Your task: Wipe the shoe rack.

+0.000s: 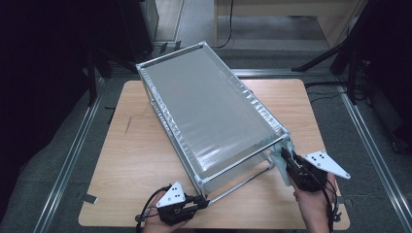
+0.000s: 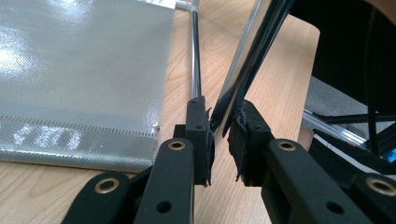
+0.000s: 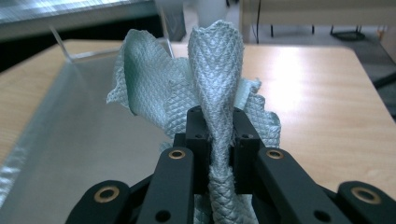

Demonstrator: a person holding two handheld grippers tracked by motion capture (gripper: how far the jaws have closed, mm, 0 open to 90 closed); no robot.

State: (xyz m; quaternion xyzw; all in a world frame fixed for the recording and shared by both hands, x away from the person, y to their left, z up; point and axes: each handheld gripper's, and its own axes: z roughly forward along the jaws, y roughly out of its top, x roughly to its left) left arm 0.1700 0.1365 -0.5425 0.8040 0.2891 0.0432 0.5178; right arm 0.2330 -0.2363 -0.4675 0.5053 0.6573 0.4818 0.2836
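The right gripper (image 3: pixel 219 135) was clamped on a pale green cloth (image 3: pixel 215 70), which rose crumpled between its jaws. In the high view this gripper (image 1: pixel 285 156) was at the near right corner of a metal shelf rack (image 1: pixel 209 104) with a grey shelf sheet. The left gripper (image 2: pixel 222 121) had its jaws nearly together, pinching a thin black strap (image 2: pixel 261 42) beside a metal rod (image 2: pixel 195 56) of the rack. In the high view it (image 1: pixel 203 203) was at the near left corner. The rack lay tilted on a wooden table (image 1: pixel 131 160).
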